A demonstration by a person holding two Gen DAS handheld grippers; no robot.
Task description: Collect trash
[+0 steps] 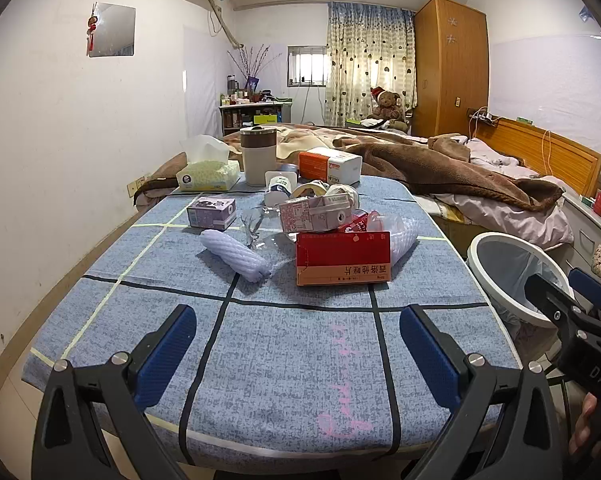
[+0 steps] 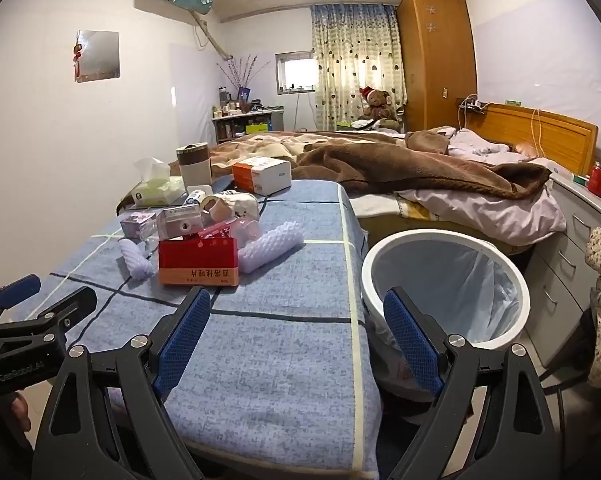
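Room: bedroom with white walls, a bed under a brown blanket, a wooden wardrobe and a patterned curtain at the far end.
Surface: table under a blue cloth crossed by black and pale tape lines.

Left wrist view
Left gripper: spread wide, nothing held, low over the near bare cloth.
Trash pile: mid-table, well ahead of the fingers – a red and orange carton nearest, a white ribbed foam sleeve to its left, a pink-and-grey milk carton behind, crumpled clear plastic between them, a small purple box further left.
Back row: tissue box, white and brown cup, orange and white box.
Bin: white round trash bin with a clear liner, off the table's right edge.
Right gripper: seen side-on over the bin; opening cannot be told from here.

Right wrist view
Right gripper: wide apart, empty, straddling the table's right edge – one finger over the cloth, the other in front of the trash bin.
Trash pile: ahead and left of the fingers; red and orange carton closest, a second foam sleeve just right of it.
Left gripper: at the left edge, apart from the pile.
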